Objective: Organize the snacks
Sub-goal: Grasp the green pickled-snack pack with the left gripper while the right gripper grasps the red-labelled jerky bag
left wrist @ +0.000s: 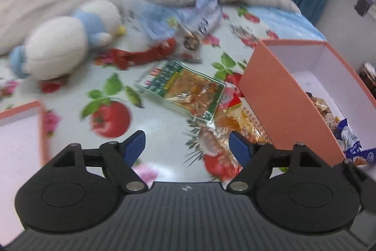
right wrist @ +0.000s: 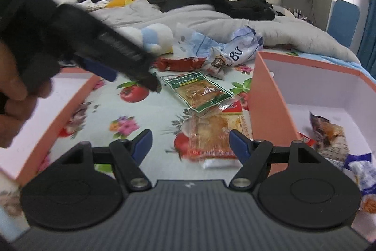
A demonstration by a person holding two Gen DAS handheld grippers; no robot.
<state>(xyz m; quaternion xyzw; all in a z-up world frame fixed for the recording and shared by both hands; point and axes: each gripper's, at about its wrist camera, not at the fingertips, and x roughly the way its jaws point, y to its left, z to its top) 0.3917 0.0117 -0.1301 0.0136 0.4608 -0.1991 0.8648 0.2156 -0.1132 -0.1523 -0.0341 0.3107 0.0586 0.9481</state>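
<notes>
Loose snack packets lie on a fruit-print sheet. A green-edged packet (left wrist: 183,88) (right wrist: 199,91) is in the middle. Behind it are a red packet (left wrist: 145,54) (right wrist: 181,64) and a blue-white bag (left wrist: 202,13) (right wrist: 235,46). A clear orange packet (left wrist: 237,124) (right wrist: 209,133) lies against the right pink box (left wrist: 282,98) (right wrist: 265,98). My left gripper (left wrist: 186,140) (right wrist: 128,78) hangs open over the sheet with nothing between its fingers. My right gripper (right wrist: 190,138) is open, and the orange packet lies on the sheet under its gap, not pinched.
The right box holds several packets (right wrist: 329,133). A second pink box (left wrist: 21,114) (right wrist: 70,105) stands at the left. A white and blue plush toy (left wrist: 70,44) (right wrist: 155,35), a grey quilt (right wrist: 211,15) and dark clothes lie behind. A hand (right wrist: 14,86) holds the left gripper.
</notes>
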